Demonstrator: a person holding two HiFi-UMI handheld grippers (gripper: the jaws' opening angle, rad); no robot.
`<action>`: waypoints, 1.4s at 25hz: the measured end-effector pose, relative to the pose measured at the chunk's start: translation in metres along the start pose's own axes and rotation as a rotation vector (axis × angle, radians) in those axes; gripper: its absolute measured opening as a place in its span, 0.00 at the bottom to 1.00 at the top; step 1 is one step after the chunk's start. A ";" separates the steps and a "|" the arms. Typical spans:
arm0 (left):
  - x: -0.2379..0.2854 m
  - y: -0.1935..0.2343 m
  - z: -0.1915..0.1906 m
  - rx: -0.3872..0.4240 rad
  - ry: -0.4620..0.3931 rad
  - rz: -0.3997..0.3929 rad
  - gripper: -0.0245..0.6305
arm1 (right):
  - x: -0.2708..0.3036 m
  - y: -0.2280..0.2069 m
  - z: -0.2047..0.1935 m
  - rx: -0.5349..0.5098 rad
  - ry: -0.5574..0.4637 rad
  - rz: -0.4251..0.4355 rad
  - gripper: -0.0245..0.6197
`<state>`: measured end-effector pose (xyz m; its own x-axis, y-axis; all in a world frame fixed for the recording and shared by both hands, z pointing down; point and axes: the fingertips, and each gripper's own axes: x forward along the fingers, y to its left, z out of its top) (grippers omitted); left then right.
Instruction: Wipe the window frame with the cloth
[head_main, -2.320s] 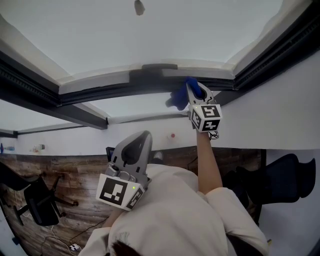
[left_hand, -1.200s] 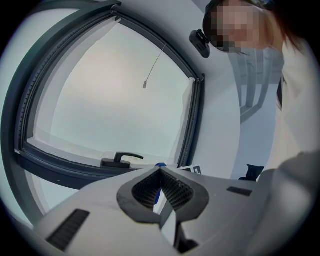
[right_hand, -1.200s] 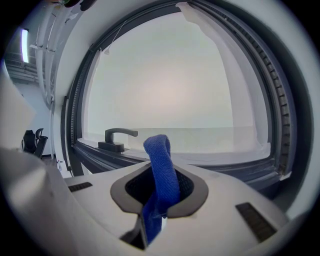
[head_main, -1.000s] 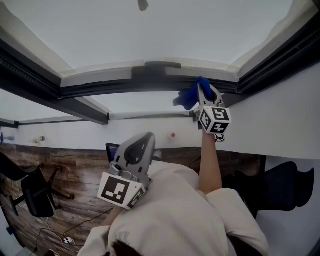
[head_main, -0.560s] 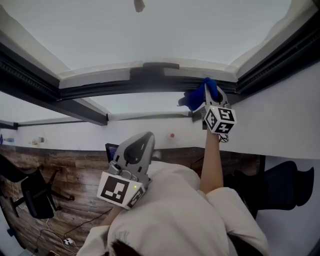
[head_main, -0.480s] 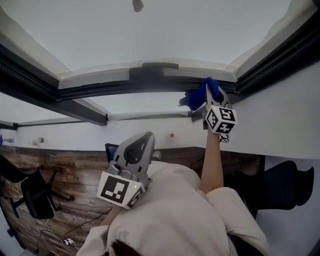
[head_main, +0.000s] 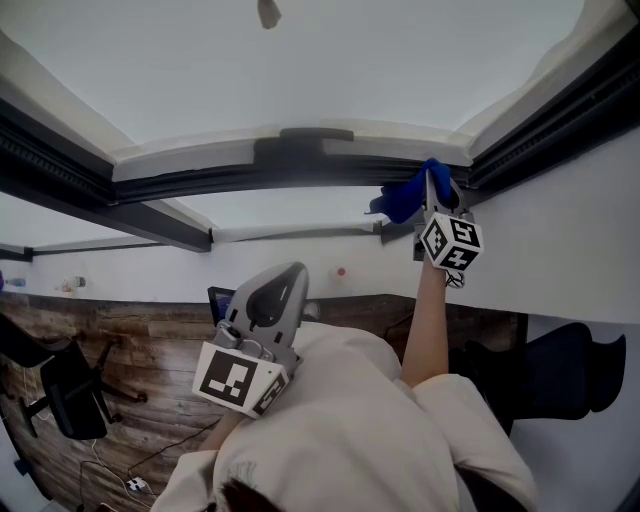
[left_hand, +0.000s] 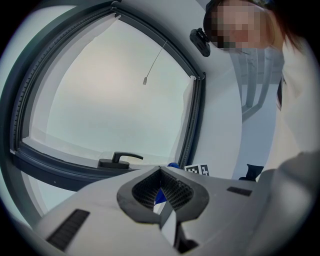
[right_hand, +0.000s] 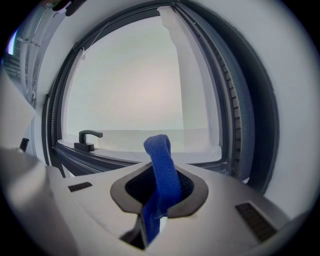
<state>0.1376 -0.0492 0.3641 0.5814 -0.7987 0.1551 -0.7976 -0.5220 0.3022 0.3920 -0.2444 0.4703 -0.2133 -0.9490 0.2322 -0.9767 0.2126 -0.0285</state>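
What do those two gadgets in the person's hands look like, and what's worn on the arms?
Both the left gripper and right gripper are smooth grey plastic beaks with dark ribbed pads inside. Each carries a white cube printed with black square markers. No cables show. The person wears a cream top; the right sleeve is short.

The cloth (head_main: 404, 199) is blue, the window frame (head_main: 180, 184) dark grey.

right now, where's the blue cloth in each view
Head view: blue cloth right of centre, against the window frame, at the right gripper's tip.
Left gripper view: a small blue bit low at centre, far off, just above the jaws.
Right gripper view: low centre, pinched between the jaws.
Shared landmark: the dark window handle.
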 end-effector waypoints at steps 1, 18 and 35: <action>0.001 0.001 0.000 -0.001 0.001 0.001 0.05 | 0.000 -0.002 0.000 0.004 -0.001 -0.005 0.12; 0.011 0.003 0.001 -0.007 0.008 -0.002 0.05 | -0.007 -0.050 0.002 -0.015 0.031 -0.166 0.12; 0.009 0.013 0.001 -0.023 0.011 0.006 0.05 | -0.011 -0.079 0.003 -0.059 0.064 -0.274 0.12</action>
<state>0.1324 -0.0631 0.3679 0.5786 -0.7983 0.1672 -0.7973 -0.5104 0.3223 0.4715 -0.2512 0.4673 0.0620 -0.9566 0.2848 -0.9944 -0.0346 0.1001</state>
